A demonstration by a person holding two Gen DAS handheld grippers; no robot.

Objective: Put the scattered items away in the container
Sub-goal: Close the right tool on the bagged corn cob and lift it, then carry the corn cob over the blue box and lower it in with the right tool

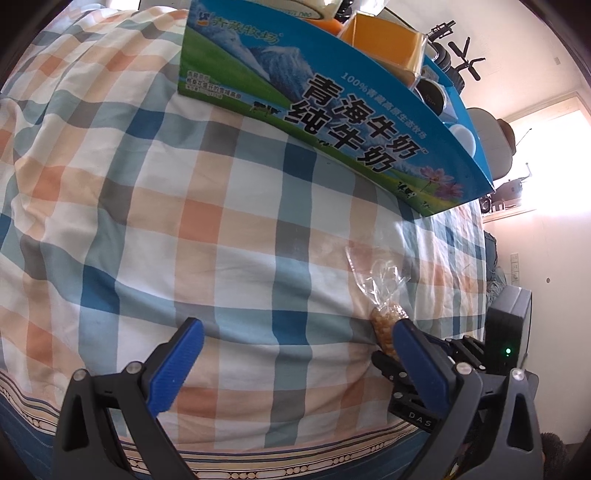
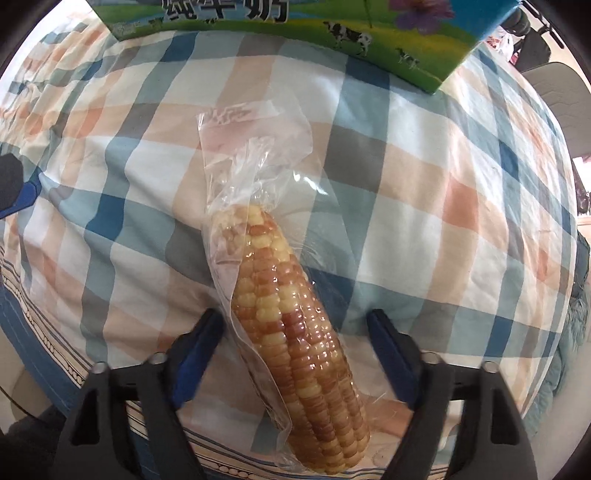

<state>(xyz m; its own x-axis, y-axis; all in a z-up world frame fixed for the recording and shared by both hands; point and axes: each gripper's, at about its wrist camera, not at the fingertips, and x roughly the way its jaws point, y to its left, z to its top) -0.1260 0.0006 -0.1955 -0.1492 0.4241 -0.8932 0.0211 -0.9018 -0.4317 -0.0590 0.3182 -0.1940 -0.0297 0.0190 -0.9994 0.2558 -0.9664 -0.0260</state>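
Note:
A corn cob in clear plastic wrap [image 2: 291, 325] lies on the checked cloth between the fingers of my right gripper [image 2: 295, 325], which is open around it; the fingers stand apart from the cob on both sides. In the left wrist view the wrapped corn [image 1: 384, 325] shows partly hidden behind the left gripper's right finger. My left gripper [image 1: 299, 332] is open and empty above the cloth. The container, a blue and green milk carton box [image 1: 332, 110], stands at the far side; its lower wall also shows in the right wrist view [image 2: 295, 18].
The box holds an orange packet [image 1: 384, 40], a dark round item [image 1: 430, 94] and a white round item [image 1: 463, 136]. The checked cloth [image 1: 184, 221] covers a bed with a patterned front edge. A black device with a green light [image 1: 508, 332] stands at the right.

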